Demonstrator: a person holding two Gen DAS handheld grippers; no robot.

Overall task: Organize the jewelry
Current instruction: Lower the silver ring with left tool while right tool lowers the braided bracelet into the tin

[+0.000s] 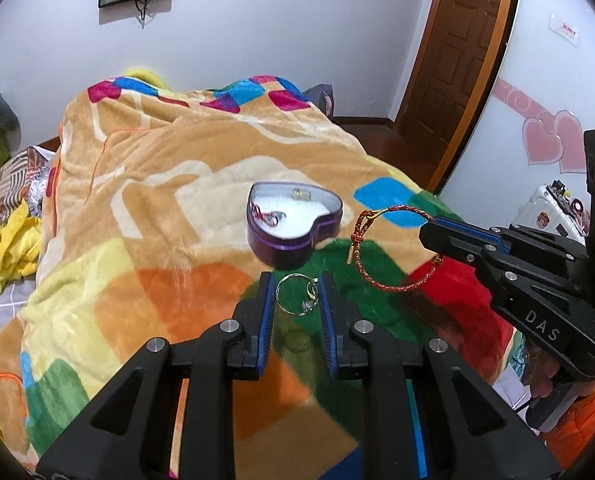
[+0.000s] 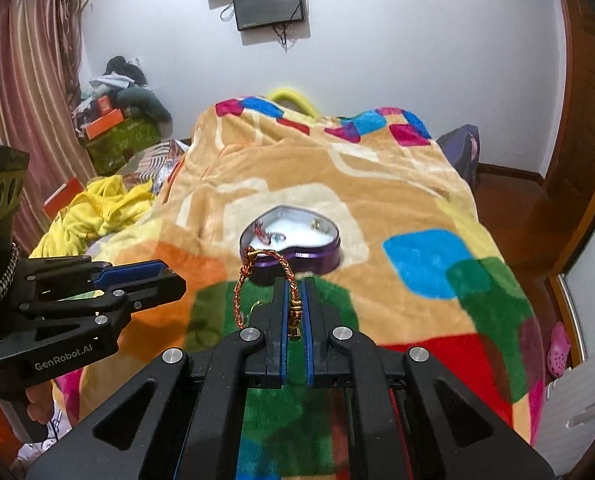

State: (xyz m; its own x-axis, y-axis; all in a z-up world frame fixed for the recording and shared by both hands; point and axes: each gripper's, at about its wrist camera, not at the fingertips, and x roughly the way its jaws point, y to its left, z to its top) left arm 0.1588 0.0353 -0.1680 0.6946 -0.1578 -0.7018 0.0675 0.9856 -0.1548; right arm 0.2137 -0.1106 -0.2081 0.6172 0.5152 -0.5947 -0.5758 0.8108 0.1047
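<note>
A purple heart-shaped tin point(image 1: 293, 222) lies open on the blanket, white inside, with a small red piece at its left and a gold piece at the back; it also shows in the right wrist view point(image 2: 293, 240). My left gripper point(image 1: 296, 294) holds a silver ring bangle point(image 1: 297, 294) between its pads, just in front of the tin. My right gripper point(image 2: 295, 304) is shut on a red-and-gold braided bracelet point(image 2: 263, 280), lifted near the tin's front edge. In the left wrist view the right gripper point(image 1: 431, 232) comes in from the right with the bracelet point(image 1: 381, 252) hanging from it.
A colourful plush blanket point(image 1: 177, 200) covers the bed. Yellow clothing point(image 2: 93, 208) lies at the bed's left side, with boxes and clutter point(image 2: 117, 128) behind it. A wooden door point(image 1: 465, 40) stands at the right. Screens point(image 2: 269, 0) hang on the far wall.
</note>
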